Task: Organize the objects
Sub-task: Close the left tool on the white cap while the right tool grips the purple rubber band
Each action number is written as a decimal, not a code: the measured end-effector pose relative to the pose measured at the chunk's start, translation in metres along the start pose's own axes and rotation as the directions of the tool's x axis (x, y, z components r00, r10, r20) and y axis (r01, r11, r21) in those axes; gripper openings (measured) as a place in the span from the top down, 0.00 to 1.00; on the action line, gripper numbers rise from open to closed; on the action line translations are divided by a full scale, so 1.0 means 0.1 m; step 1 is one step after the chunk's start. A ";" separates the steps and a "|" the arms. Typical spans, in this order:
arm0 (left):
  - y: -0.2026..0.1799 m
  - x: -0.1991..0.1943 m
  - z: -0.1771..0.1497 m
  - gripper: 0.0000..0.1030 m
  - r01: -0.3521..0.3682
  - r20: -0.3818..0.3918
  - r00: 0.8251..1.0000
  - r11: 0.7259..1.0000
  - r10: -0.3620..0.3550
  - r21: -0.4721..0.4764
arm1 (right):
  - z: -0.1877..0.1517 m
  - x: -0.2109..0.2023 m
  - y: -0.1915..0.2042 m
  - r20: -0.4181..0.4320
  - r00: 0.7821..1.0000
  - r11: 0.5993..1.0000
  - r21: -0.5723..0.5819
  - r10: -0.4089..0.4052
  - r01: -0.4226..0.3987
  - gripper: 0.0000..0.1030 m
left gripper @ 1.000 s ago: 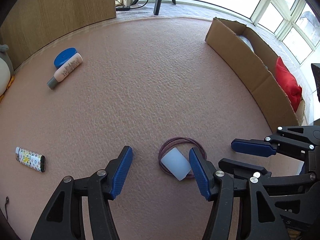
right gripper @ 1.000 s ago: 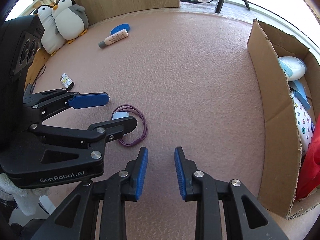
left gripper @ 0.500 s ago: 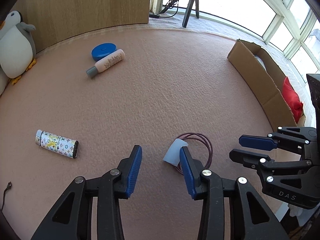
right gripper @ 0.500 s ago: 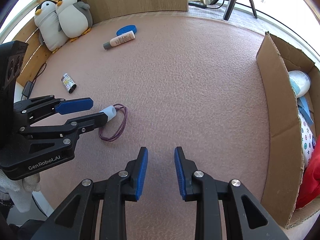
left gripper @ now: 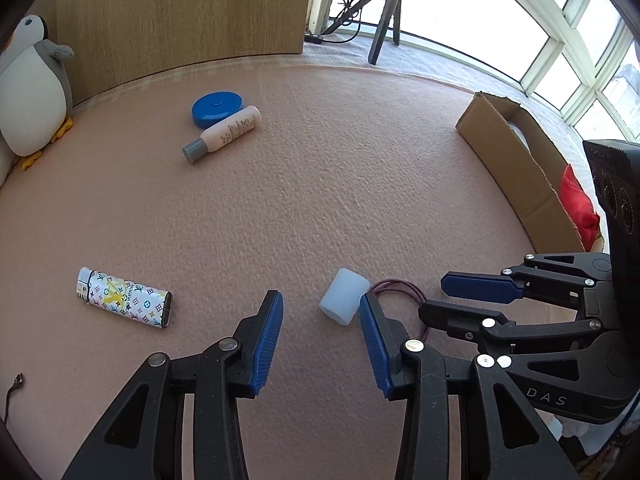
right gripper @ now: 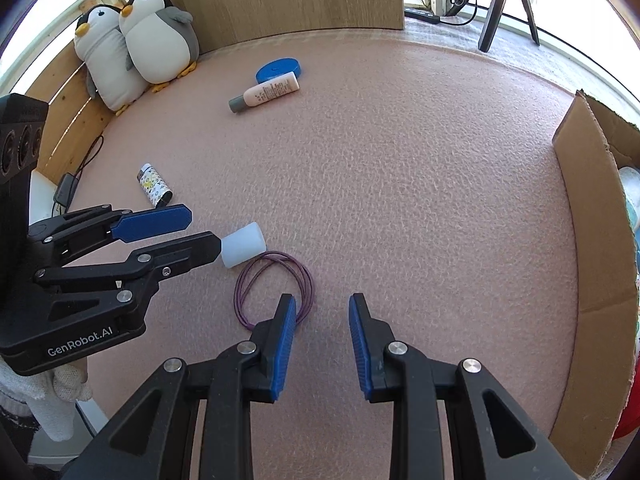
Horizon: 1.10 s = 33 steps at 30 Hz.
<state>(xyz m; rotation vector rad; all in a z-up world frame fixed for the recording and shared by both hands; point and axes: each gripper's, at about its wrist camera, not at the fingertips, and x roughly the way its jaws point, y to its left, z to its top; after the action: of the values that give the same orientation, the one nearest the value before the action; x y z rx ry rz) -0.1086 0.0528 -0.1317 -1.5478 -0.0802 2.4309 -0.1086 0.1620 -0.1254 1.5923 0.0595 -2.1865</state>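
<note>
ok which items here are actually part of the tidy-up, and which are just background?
Job: white cap, purple cord loop, patterned lighter, pink bottle, blue lid, cardboard box.

Background: penguin plushies, tripod, wood panel.

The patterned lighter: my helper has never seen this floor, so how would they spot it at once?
Start at the plush penguins by the wooden wall and come forward across the pink carpet. The lighter lies flat there, alone. Unlike the plain white cylinder nearby, it is slim, with colourful printed logos and a dark end.
</note>
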 end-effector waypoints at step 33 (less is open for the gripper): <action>0.21 -0.15 -0.16 0.94 0.046 0.046 0.998 0.994 -0.041 -0.103 | -0.07 -0.10 0.12 0.065 0.996 0.993 -0.092 -0.066 0.072 0.97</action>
<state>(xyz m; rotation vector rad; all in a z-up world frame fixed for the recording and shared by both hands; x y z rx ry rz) -0.0925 0.0278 -0.1294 -1.5184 -0.2500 2.4622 -0.0957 0.1567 -0.1160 1.4911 0.1990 -2.2490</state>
